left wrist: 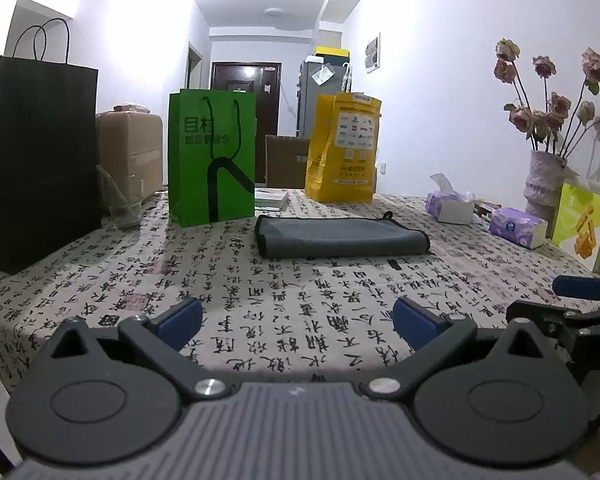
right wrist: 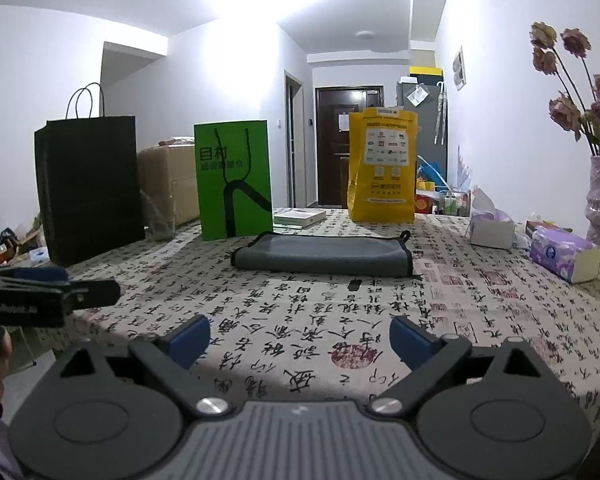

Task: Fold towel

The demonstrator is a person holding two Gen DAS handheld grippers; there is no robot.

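A grey towel (left wrist: 342, 237) with black trim lies folded flat on the table, in the middle, beyond both grippers; it also shows in the right wrist view (right wrist: 324, 255). My left gripper (left wrist: 298, 322) is open and empty, low over the tablecloth near the front edge, well short of the towel. My right gripper (right wrist: 300, 338) is open and empty, also short of the towel. The right gripper shows at the right edge of the left wrist view (left wrist: 580, 300). The left gripper shows at the left edge of the right wrist view (right wrist: 48, 294).
The table carries a calligraphy-print cloth (left wrist: 260, 292). Behind the towel stand a black bag (left wrist: 36, 160), a green bag (left wrist: 212, 156) and a yellow bag (left wrist: 342, 148). Tissue packs (left wrist: 518, 226) and a vase of flowers (left wrist: 544, 180) sit at the right. A glass (left wrist: 124, 208) stands left.
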